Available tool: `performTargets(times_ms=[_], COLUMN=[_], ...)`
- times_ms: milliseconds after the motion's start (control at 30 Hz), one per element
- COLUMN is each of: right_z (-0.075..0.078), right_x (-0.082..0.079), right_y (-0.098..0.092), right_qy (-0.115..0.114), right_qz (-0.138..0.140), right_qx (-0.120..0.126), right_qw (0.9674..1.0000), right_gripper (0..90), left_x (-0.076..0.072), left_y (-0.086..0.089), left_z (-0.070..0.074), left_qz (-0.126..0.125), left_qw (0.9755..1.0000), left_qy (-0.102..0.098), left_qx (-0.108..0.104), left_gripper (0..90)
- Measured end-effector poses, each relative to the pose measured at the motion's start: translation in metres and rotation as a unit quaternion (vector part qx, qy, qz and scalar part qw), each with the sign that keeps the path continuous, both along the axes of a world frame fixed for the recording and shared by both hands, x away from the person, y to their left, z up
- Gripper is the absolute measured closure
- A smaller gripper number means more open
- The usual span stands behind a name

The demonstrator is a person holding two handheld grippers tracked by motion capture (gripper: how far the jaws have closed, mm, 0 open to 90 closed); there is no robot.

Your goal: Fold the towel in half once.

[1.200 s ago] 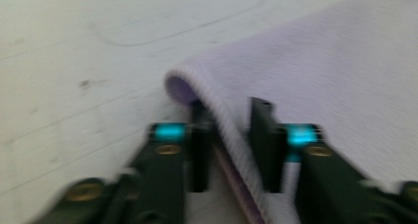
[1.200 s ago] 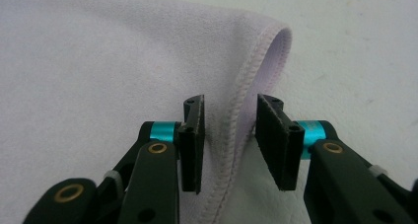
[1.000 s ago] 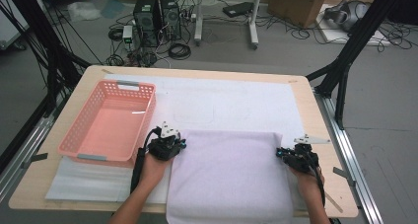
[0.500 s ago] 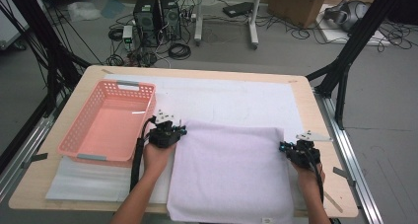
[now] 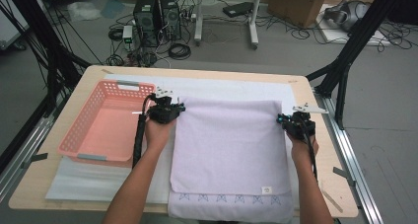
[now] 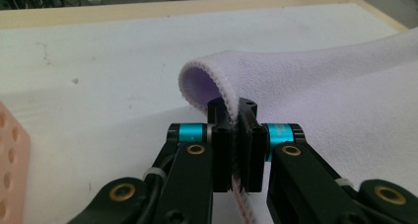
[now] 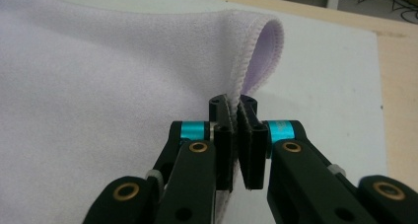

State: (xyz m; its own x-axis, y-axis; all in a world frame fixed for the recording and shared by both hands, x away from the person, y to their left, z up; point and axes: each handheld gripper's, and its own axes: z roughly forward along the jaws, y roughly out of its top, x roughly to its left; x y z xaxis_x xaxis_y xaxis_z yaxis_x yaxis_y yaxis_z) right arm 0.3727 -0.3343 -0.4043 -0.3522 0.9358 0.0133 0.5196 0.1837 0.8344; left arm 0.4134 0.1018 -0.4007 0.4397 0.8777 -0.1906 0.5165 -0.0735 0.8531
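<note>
Towel, lilac and fleecy, lies spread over the middle of the high view, and it looks light, limp and a bit grippy rather than slick: nothing to break, but it will sag and fold wherever it isn't held. The stitched hem at the corners is the sensible place to take it (a thicker, firmer edge than the open cloth), and that is where both tools have it. The left hand-held gripper is clamped tight on the hem, the corner curling over beyond its tips; the right hand-held gripper pinches its corner the same way. In the high view the left one sits left of centre and the right one right of centre, at the fold's two ends. Both forearms reach in from the bottom edge, stretched forward, wrists level, the fold taut between them. A pink basket sits at centre left on the counter.
</note>
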Motion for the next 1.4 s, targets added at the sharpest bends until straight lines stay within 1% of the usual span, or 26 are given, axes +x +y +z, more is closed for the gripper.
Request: performTargets(times_ms=[67,100,133,167,233,333,367,400,433,467,500,633,700,733,767,800,900,1000,1033,1067,1100,1133,1167,1267,1367,1400], right_z=[0.001,0.001,0.001,0.000,-0.002,-0.007,-0.008,-0.009,-0.009,-0.010,-0.010,-0.012,-0.012,-0.011,-0.011,-0.010,-0.007,-0.005,-0.005,-0.006,-0.008,-0.010,-0.011,-0.011,-0.009,-0.007], right_x=[0.009,0.011,0.015,0.017,0.022,0.027,0.028,0.030,0.031,0.032,0.034,0.043,0.047,0.048,0.050,0.051,0.055,0.059,0.060,0.061,0.062,0.062,0.062,0.058,0.053,0.051], right_y=[0.002,0.003,0.003,0.003,0.003,0.003,0.002,0.001,0.002,0.002,0.005,0.011,0.012,0.012,0.013,0.013,0.014,0.015,0.015,0.016,0.016,0.016,0.016,0.015,0.014,0.014], right_qy=[-0.005,-0.009,-0.008,-0.005,-0.004,0.005,0.005,0.008,0.007,0.001,0.001,0.005,0.004,0.005,0.005,0.004,-0.007,-0.010,-0.008,-0.007,0.000,0.006,0.012,0.018,0.020,0.017], right_qz=[-0.005,-0.008,-0.014,-0.018,-0.024,-0.026,-0.026,-0.027,-0.031,-0.026,-0.024,-0.017,-0.020,-0.019,-0.019,-0.020,-0.020,-0.024,-0.024,-0.023,-0.022,-0.025,-0.028,-0.019,-0.008,-0.006], right_qx=[-0.005,-0.007,-0.001,0.004,0.014,0.010,0.013,0.016,0.027,0.027,0.028,0.013,0.021,0.016,0.017,0.020,0.022,0.024,0.026,0.023,0.020,0.011,0.015,0.020,0.010,0.013], right_qw=[1.0000,0.9999,0.9999,0.9998,0.9996,0.9996,0.9996,0.9995,0.9992,0.9993,0.9993,0.9998,0.9996,0.9997,0.9997,0.9996,0.9995,0.9994,0.9993,0.9995,0.9996,0.9996,0.9994,0.9994,0.9997,0.9998], right_gripper=[86.1,86.0,86.0,86.1,86.1,86.1,86.1,86.1,86.1,86.1,86.1,86.2,86.1,86.2,86.1,86.2,86.1,86.0,85.9,84.5,81.0,74.4,70.2,66.9,65.5,65.5], left_x=[0.004,0.007,0.010,0.013,0.015,0.018,0.019,0.020,0.021,0.022,0.022,0.025,0.027,0.028,0.029,0.031,0.033,0.034,0.034,0.034,0.034,0.034,0.033,0.029,0.024,0.022], left_y=[0.001,0.002,0.003,0.002,0.002,0.001,0.002,0.003,0.003,0.004,0.005,0.009,0.011,0.012,0.012,0.011,0.009,0.010,0.010,0.010,0.009,0.009,0.007,0.002,-0.003,-0.005], left_z=[-0.001,-0.002,-0.003,-0.004,-0.003,-0.002,-0.003,-0.004,-0.005,-0.007,-0.008,-0.009,-0.011,-0.011,-0.012,-0.011,-0.010,-0.013,-0.014,-0.015,-0.017,-0.017,-0.018,-0.016,-0.012,-0.010], left_qz=[0.000,0.001,-0.004,-0.007,-0.011,-0.008,-0.006,-0.004,-0.001,0.001,0.004,0.011,0.014,0.017,0.020,0.019,0.031,0.036,0.035,0.033,0.028,0.023,0.019,0.003,-0.015,-0.020], left_qw=[0.9999,0.9998,0.9999,0.9999,0.9998,0.9997,0.9997,0.9997,0.9998,0.9998,0.9998,0.9998,0.9997,0.9997,0.9996,0.9997,0.9993,0.9991,0.9992,0.9994,0.9995,0.9995,0.9996,0.9996,0.9996,0.9995], left_qy=[-0.007,-0.005,0.002,0.002,-0.002,-0.003,-0.002,0.001,0.005,0.009,0.011,0.010,0.007,0.006,0.005,0.009,-0.003,0.000,0.001,0.002,0.008,0.015,0.020,0.026,0.023,0.021], left_qx=[-0.010,-0.021,-0.017,-0.011,-0.014,-0.021,-0.024,-0.024,-0.021,-0.020,-0.019,-0.015,-0.018,-0.017,-0.019,-0.015,-0.021,-0.022,-0.019,-0.014,-0.014,-0.015,-0.013,-0.012,-0.008,-0.008], left_gripper=[85.7,85.7,85.6,85.6,85.6,85.6,85.6,85.6,85.6,85.6,85.6,85.6,85.6,85.6,85.6,85.6,85.6,84.7,82.8,76.9,66.5,60.3,56.5,51.3,50.6,50.6])
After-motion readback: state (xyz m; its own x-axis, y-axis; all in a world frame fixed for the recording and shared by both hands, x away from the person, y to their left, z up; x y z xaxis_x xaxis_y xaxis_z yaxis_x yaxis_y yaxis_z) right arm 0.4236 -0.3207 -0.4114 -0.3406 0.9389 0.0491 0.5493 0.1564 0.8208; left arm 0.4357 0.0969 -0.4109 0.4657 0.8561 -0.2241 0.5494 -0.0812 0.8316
